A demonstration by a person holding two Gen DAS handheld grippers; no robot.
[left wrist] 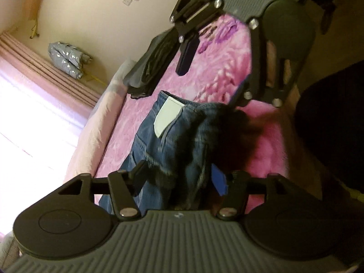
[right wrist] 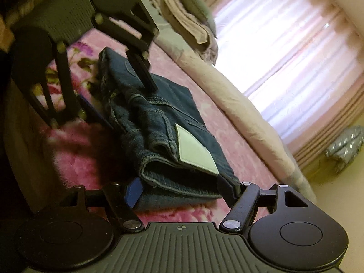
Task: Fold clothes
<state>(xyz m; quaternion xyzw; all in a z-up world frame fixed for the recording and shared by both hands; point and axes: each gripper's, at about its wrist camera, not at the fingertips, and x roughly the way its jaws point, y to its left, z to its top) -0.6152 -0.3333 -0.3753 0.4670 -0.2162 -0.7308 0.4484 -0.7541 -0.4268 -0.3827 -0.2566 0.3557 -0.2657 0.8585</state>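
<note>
The bed (right wrist: 75, 150) fills most of the room, spread with a fluffy pink blanket (left wrist: 204, 72) patterned with purple flowers, its pale quilted edge running toward the bright curtained window (right wrist: 284, 52) at about two o'clock from the right hand. On the blanket lie the folded blue jeans (right wrist: 159, 122) — a thick, tidy bundle with a pale label (right wrist: 195, 152) showing on top. A heap of dark clothes (left wrist: 147, 68) sits beyond the jeans at eleven o'clock in the left view, and beige folded laundry (right wrist: 186, 22) rests on the bed's far edge. The left tongs (left wrist: 179, 182) straddle one end of the jeans, released, pads off the denim. The right tongs (right wrist: 182, 187) stand released too — fingers either side of the bundle's near end.
</note>
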